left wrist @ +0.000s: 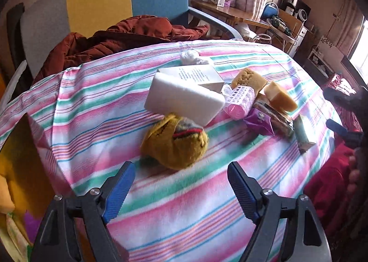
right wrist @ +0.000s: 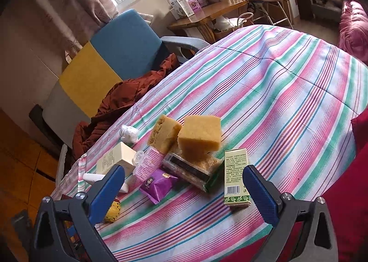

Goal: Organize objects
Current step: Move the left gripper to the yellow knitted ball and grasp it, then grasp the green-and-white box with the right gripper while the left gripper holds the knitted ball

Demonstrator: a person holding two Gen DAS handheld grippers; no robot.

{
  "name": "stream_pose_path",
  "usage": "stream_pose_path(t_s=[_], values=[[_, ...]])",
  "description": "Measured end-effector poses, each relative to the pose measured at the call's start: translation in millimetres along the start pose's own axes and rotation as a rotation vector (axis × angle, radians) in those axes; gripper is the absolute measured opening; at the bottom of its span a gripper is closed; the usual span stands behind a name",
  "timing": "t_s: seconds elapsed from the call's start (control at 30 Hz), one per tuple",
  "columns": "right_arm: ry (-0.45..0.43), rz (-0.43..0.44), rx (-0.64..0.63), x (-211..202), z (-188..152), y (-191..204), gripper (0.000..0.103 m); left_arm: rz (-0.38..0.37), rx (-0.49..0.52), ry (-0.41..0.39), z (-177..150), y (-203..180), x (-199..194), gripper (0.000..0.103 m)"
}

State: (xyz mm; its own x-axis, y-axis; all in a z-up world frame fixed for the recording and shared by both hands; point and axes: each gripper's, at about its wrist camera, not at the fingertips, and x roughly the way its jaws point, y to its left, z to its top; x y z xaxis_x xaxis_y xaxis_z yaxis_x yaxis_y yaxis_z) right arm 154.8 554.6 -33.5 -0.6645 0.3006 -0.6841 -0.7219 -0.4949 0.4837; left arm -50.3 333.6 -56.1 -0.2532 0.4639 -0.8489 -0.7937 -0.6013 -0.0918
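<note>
The yellow knitted bundle (left wrist: 174, 142) lies on the striped cloth (left wrist: 184, 204) just ahead of the left gripper (left wrist: 181, 183), whose jaws stand wide and empty. It looks soft and light, likely to squash, so a pinch across its middle should hold. Behind it the white foam block (left wrist: 181, 98) leans on its top, likely springy and easy to tip. The right gripper (right wrist: 184, 190), also wide and empty, faces the purple packet (right wrist: 158, 185) and the upright green box (right wrist: 235, 177), probably stiff but light, near the cloth's near edge.
</note>
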Motion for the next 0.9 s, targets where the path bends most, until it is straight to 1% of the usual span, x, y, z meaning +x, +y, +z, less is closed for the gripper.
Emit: stream_pose_path(t_s=[0.2, 0.3, 0.37, 0.43, 0.47, 0.57, 0.63, 0.77, 0.8, 0.9], values=[[0.010, 0.027, 0.041, 2, 2, -7, 0.103, 0.013, 0.003, 0.035, 20, 0, 35, 0.084], [0.017, 0.040, 0.057, 3, 2, -9, 0.103, 0.002, -0.009, 0.063, 25, 1, 52, 0.084], [0.023, 0.046, 0.064, 4, 3, -10, 0.103, 0.006, -0.023, 0.077, 26, 3, 61, 0.081], [0.024, 0.048, 0.067, 4, 3, -11, 0.103, 0.023, -0.032, 0.082, 24, 4, 66, 0.067], [0.025, 0.049, 0.065, 4, 3, -11, 0.103, 0.027, -0.032, 0.075, 22, 5, 66, 0.067], [0.023, 0.051, 0.069, 4, 4, -11, 0.103, 0.029, -0.016, 0.063, 18, 4, 62, 0.061], [0.008, 0.059, 0.098, 3, 4, -16, 0.103, 0.027, -0.024, 0.057, 14, 4, 58, 0.056], [-0.005, 0.062, 0.184, 2, 5, -30, 0.103, 0.006, 0.005, 0.052, -7, -10, 45, 0.056], [-0.005, 0.047, 0.199, 2, 5, -32, 0.103, 0.004, 0.026, 0.050, -14, -16, 41, 0.056], [0.012, -0.044, 0.214, 8, 5, -35, 0.103, -0.011, 0.081, 0.044, -38, -31, 29, 0.056]])
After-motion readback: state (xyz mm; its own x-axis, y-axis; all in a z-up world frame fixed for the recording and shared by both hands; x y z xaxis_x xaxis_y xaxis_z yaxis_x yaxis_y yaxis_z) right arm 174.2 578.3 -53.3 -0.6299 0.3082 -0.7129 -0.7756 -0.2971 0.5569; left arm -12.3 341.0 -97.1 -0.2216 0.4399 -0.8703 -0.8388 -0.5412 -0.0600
